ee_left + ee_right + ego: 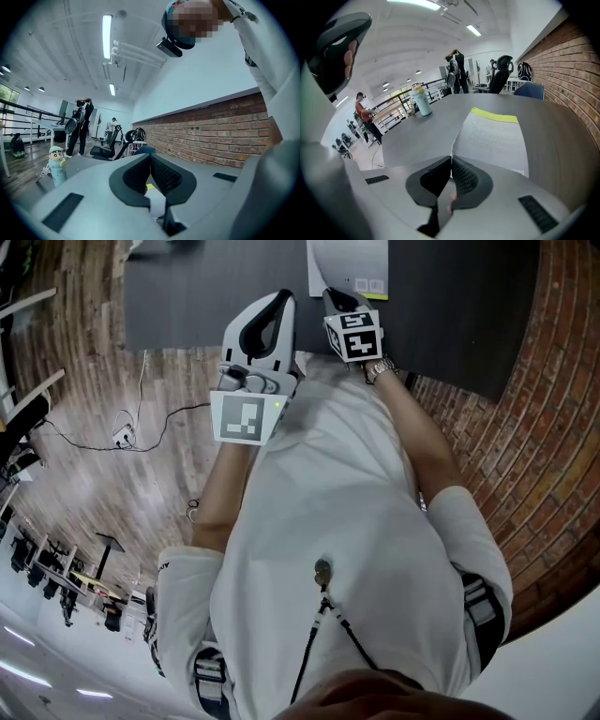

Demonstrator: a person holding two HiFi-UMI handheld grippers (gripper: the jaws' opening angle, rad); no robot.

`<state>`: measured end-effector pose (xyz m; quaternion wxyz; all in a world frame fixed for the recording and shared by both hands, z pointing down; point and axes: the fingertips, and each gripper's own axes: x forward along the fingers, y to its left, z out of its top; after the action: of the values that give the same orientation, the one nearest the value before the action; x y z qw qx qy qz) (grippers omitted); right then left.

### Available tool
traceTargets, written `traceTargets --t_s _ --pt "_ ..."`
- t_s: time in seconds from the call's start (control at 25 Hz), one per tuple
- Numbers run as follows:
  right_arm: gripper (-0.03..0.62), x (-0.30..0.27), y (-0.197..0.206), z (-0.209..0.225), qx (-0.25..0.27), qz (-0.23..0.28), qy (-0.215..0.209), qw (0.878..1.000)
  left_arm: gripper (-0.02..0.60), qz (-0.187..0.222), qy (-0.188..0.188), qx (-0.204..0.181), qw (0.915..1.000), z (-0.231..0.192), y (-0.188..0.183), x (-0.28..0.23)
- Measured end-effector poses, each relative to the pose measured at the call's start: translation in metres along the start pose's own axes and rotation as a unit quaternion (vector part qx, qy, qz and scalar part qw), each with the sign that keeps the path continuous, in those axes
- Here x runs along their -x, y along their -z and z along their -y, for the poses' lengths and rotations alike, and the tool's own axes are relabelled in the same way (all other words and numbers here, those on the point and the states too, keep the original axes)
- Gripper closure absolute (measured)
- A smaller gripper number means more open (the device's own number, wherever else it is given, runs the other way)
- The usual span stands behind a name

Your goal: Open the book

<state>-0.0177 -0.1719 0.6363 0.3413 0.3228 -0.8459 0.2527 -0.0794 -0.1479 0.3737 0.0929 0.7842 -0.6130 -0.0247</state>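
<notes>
Two closed grippers. Only its own view shows the right gripper [451, 160] pinching the book [497, 138] by a thin sheet edge; left gripper [150, 158] jaws meet on nothing.

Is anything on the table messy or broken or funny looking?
Nothing is spilled or broken. The only odd bit is the book: its near edge is pinched in the shut right gripper and looks bent up off the grey table.

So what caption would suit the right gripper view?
Right gripper pinching the white printed page of a yellow-edged book on a grey table.
</notes>
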Motion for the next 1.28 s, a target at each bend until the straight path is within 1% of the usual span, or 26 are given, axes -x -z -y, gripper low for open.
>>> traceTargets --t_s 0.32,0.8,1.28 --pt "0.556 0.017 -0.006 0.009 -0.01 0.017 0.014 1.0 0.558 -0.002 0.031 -0.001 0.9995 0.015 0.001 -0.006" --pt "0.556 0.042 -0.002 0.044 -0.04 0.034 0.053 0.997 0.558 -0.005 0.068 -0.004 0.9977 0.032 0.003 -0.019" --pt "0.556 0.059 0.007 0.071 -0.064 0.041 0.084 0.994 0.558 -0.016 0.102 0.0 0.9947 0.052 0.012 -0.025"
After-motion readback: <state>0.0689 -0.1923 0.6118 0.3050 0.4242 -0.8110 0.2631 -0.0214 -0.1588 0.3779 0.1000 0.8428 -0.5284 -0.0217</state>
